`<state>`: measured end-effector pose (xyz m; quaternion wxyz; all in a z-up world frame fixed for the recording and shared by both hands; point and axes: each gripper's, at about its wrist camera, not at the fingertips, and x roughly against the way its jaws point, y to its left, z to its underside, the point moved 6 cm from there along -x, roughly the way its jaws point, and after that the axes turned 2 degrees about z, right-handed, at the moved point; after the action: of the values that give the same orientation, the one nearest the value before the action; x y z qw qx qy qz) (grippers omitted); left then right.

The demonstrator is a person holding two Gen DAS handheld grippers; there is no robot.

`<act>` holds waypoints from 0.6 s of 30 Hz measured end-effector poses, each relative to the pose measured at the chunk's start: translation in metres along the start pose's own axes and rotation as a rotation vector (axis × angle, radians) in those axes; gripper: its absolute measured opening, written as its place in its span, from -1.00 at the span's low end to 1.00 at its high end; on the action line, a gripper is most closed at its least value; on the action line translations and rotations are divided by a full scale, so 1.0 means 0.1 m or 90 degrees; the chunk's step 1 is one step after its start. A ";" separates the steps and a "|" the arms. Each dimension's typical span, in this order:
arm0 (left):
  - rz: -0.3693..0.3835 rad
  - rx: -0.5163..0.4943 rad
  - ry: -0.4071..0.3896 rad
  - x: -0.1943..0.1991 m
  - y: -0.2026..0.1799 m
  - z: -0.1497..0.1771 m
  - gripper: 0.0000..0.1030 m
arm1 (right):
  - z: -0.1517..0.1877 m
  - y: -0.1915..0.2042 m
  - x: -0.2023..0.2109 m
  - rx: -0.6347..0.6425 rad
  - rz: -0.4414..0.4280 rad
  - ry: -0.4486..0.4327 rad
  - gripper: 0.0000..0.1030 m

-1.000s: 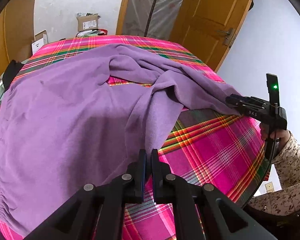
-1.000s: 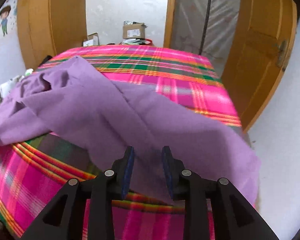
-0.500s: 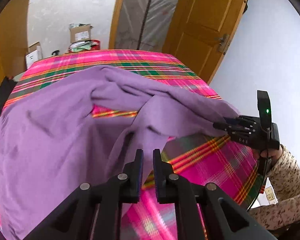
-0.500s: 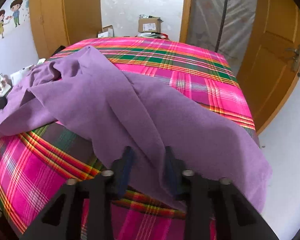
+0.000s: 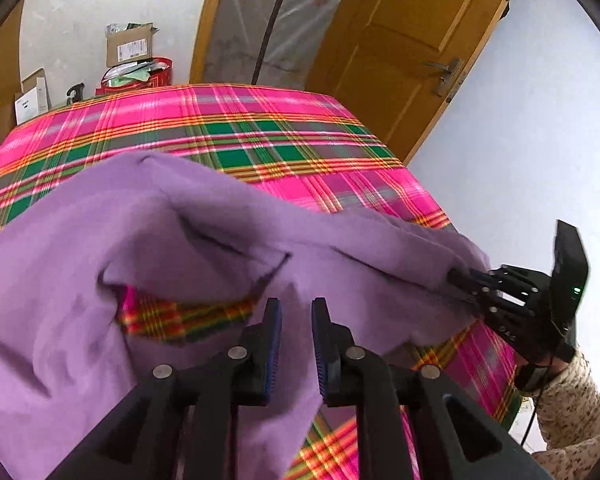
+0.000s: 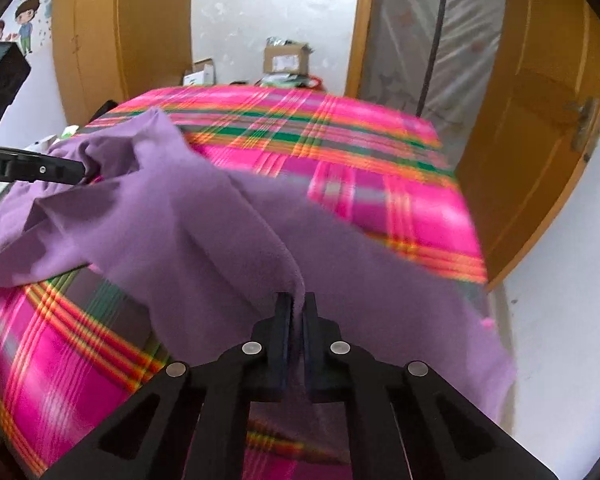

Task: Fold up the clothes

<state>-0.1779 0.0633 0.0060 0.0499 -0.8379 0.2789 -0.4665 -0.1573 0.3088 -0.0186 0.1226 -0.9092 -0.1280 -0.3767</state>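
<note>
The right gripper (image 6: 296,308) has its fingers pressed together on a fold of the purple cloth (image 6: 220,232), which rises in a ridge straight out of the pinch. Seen from the left wrist, this gripper (image 5: 460,280) reaches in from the right at the cloth's edge, held by a hand in a speckled sleeve (image 5: 572,408), a green light glowing on its body.

The left gripper (image 5: 296,320) has its fingers parted by a narrow gap, with cloth lying between and under them; whether the pads bite the fabric I cannot tell. From the right wrist its tip (image 6: 76,172) meets a bunched corner of the cloth at the left, level with the bed.

The cloth is lifted and slack between the two grippers, draped over the near half of the bed (image 5: 260,140), with folds and a gap where the plaid cover shows through. One edge hangs over the bed's right side.

The cover is pink plaid with green and orange bands. Beyond the bed's far end stand cardboard boxes (image 5: 130,44) and a red bag (image 5: 156,74) against a white wall. To the right stands a plastic-wrapped mattress (image 6: 432,40), then a wooden door (image 5: 412,48) with a metal handle. Cartoon stickers (image 6: 22,20) mark the left wall.
</note>
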 end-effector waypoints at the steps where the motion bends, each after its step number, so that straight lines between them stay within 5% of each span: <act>1: 0.002 0.003 0.002 -0.03 0.01 -0.03 -0.70 | -0.06 -0.02 0.02 0.004 0.013 -0.012 -0.92; 18: 0.021 0.000 0.021 -0.23 0.02 -0.08 -0.69 | -0.98 -0.37 -0.39 0.080 0.171 -0.064 -0.93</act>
<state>-0.1947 0.0745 -0.0079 0.0529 -0.8253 0.2936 -0.4795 -0.2596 0.3064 0.0251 0.2223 -0.9264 -0.0347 -0.3020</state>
